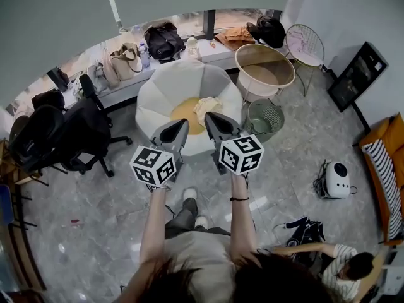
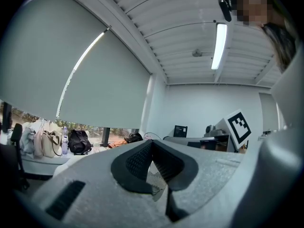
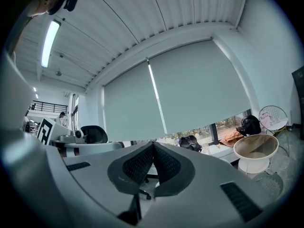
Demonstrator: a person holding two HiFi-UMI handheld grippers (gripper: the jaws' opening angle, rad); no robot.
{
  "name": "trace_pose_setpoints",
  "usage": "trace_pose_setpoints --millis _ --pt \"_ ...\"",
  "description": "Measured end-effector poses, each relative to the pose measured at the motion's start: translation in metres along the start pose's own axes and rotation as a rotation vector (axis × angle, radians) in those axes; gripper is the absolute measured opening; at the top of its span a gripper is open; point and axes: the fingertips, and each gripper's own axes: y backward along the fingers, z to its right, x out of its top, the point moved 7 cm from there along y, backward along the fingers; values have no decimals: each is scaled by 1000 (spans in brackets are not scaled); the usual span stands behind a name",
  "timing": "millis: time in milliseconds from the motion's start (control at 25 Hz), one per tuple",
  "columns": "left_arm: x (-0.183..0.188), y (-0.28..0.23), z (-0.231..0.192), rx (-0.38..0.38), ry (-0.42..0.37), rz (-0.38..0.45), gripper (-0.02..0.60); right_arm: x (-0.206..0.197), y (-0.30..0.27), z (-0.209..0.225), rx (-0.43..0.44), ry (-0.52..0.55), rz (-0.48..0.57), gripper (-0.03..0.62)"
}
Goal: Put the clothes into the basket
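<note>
The pale clothes (image 1: 206,105) are just lying on the yellow cushion (image 1: 184,112) of the white chair (image 1: 165,87), wire basket (image 1: 264,120) on the floor beside it, and my left gripper (image 1: 180,127) and right gripper (image 1: 213,120) are both closed on nothing.

Head view looked steeply down over left hand-held gripper (image 1: 181,126) and right hand-held gripper (image 1: 210,118). Gripper views faced level toward the far tabletop (image 1: 221,57); all three shared its black bag (image 1: 163,40).
</note>
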Motion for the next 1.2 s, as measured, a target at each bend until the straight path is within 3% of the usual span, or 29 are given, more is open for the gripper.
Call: trace_pose_setpoints --millis 320,800,1200 --pt "2 -50 -33 -64 2 -11 11 2 -39 37 -31 -23 -3 8" --pt "8 -106 -89 -100 50 -2 11 1 -94 73 -74 -32 -40 8" --pt "12 -137 -113 -126 38 1 11 -3 -117 96 -107 -27 -64 8"
